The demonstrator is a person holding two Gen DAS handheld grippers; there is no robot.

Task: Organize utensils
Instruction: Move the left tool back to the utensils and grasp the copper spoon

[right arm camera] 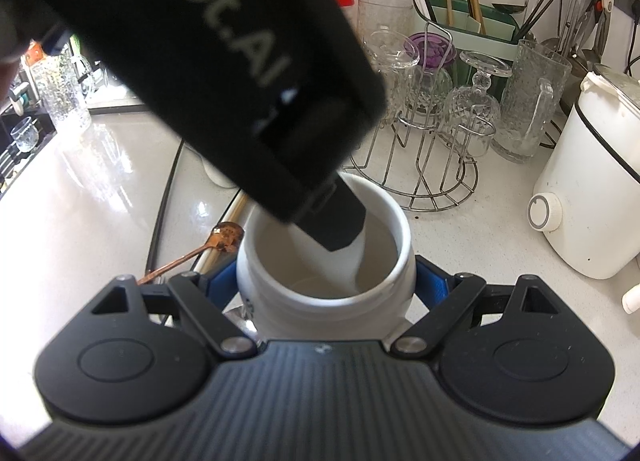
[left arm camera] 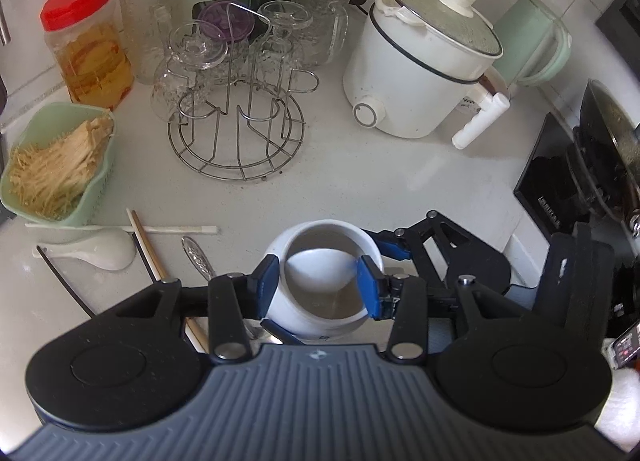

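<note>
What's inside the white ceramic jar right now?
A white spoon sits inside the white ceramic jar, its bowl facing up. From the right wrist view, the left gripper covers the spoon's upper part. The jar's bottom is mostly hidden.

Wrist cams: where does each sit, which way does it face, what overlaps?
Left wrist: on the left gripper, tilted steeply down at the white jar; own jaws hold a white spoon; right gripper at right.
Right wrist: on the right gripper, angled down at the same jar, jaws clamped on its sides; left gripper's body blocks upper left.
Shared: jar, spoon, glass rack, white electric cooker.
</note>
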